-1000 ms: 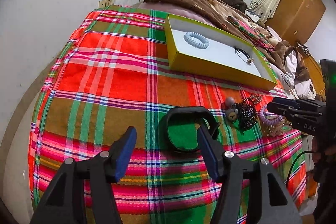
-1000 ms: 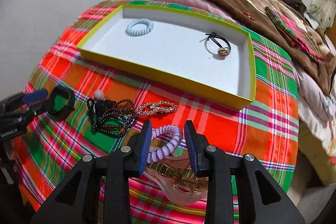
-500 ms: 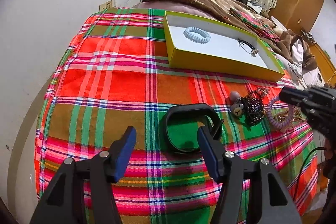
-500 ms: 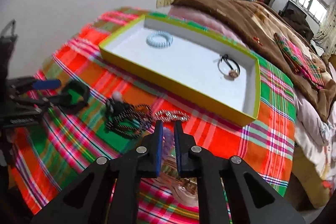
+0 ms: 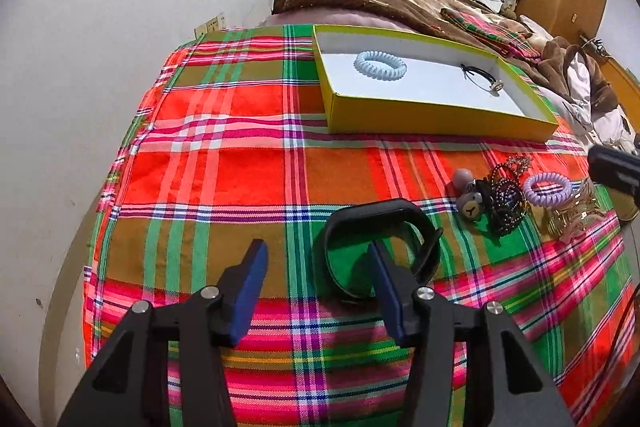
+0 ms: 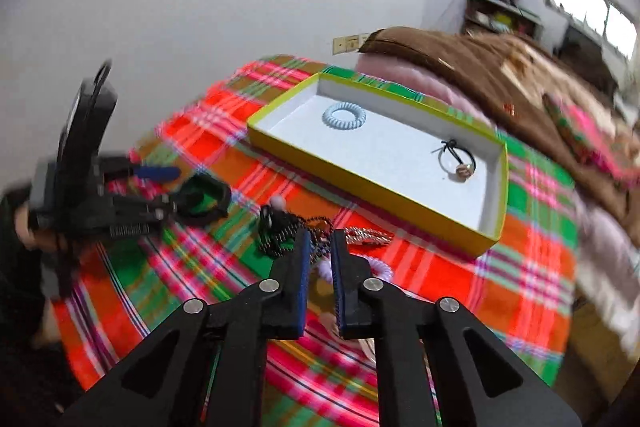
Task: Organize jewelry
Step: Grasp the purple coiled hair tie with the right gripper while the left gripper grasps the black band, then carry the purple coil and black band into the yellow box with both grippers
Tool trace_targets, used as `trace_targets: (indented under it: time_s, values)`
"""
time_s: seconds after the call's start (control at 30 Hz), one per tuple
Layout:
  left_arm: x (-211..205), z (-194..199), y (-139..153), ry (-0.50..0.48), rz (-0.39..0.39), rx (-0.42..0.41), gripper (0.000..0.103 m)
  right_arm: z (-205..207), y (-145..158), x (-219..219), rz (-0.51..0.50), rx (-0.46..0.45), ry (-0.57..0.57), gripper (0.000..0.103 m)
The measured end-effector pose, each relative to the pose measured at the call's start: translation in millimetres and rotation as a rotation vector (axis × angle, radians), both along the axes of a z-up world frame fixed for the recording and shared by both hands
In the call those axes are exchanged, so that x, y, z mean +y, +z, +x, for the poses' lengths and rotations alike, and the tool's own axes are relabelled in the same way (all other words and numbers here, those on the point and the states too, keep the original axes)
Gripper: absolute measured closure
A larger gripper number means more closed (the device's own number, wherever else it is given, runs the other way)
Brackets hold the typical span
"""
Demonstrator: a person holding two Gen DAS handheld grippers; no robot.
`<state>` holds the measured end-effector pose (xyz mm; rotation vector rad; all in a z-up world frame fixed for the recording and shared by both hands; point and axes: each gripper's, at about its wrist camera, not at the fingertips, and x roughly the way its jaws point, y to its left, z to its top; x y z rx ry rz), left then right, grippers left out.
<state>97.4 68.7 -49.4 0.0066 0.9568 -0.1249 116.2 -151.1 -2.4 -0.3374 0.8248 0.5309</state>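
From the left wrist view, the left gripper (image 5: pixel 316 263) has its jaws closing, half spread and gripping nothing, around the near side of a black rubbery wristband (image 5: pixel 380 247) on the plaid cloth (image 5: pixel 224 171); at one o'clock, a shallow yellow cardboard box (image 5: pixel 436 115) already holds a pale blue spiral hair tie (image 5: pixel 380 65) and a black elastic with a charm (image 5: pixel 482 78).

From the right wrist view, the right gripper (image 6: pixel 320 247) shows narrow jaws opening and empty above a lilac spiral hair tie (image 6: pixel 380 269), so it, the dark bead chains (image 6: pixel 280 231) at eleven o'clock and the wristband remain unsorted.
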Motion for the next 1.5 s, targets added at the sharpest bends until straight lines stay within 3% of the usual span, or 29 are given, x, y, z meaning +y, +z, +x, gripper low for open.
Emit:
trace_targets:
  time_s: [0.03, 0.07, 0.13, 0.37, 0.57, 0.6, 0.63, 0.73, 0.93, 1.17, 1.33, 1.4, 1.47, 1.5]
  values:
    - [0, 1, 0, 0.002, -0.001, -0.004, 0.049, -1, -3, 3, -0.047, -0.014, 0.013, 0.07]
    - [0, 1, 0, 0.004, 0.0, -0.005, 0.049, -1, -5, 4, -0.077, -0.014, 0.026, 0.065]
    - [-1, 2, 0, -0.001, 0.005, -0.004, 0.046, -3, -12, 12, -0.155, -0.013, 0.063, 0.062]
    - [-4, 4, -1, -0.01, 0.0, 0.0, 0.04, 7, -40, 37, -0.353, 0.049, 0.172, 0.062]
    - [-5, 8, -1, -0.031, 0.013, 0.004, 0.038, 14, -49, 43, -0.439, 0.078, 0.201, 0.063]
    - [-6, 8, -1, -0.029, 0.016, 0.005, 0.038, 14, -50, 44, -0.455, 0.076, 0.198, 0.069]
    - [-6, 9, -1, -0.028, 0.017, 0.006, 0.038, 15, -51, 44, -0.459, 0.073, 0.195, 0.082]
    - [-6, 9, -1, -0.03, 0.015, 0.005, 0.037, 18, -49, 40, -0.443, 0.081, 0.181, 0.092]
    - [-3, 10, 0, -0.023, -0.015, 0.011, 0.038, 19, -34, 30, -0.342, 0.054, 0.131, 0.093]
    - [2, 10, 1, -0.007, 0.015, -0.003, 0.064, 16, -18, 23, -0.223, 0.022, 0.079, 0.094]
    - [2, 15, 2, -0.019, 0.042, 0.002, 0.072, 17, -9, 18, -0.144, 0.0, 0.047, 0.094]
    - [-2, 16, 2, -0.036, 0.059, -0.002, 0.079, 18, -5, 16, -0.112, -0.007, 0.031, 0.094]
    - [-6, 16, 3, -0.052, 0.063, 0.001, 0.097, 17, -2, 14, -0.086, -0.013, 0.02, 0.094]
    - [-8, 16, 3, -0.054, 0.069, 0.0, 0.097, 16, 0, 13, -0.071, -0.018, 0.016, 0.094]
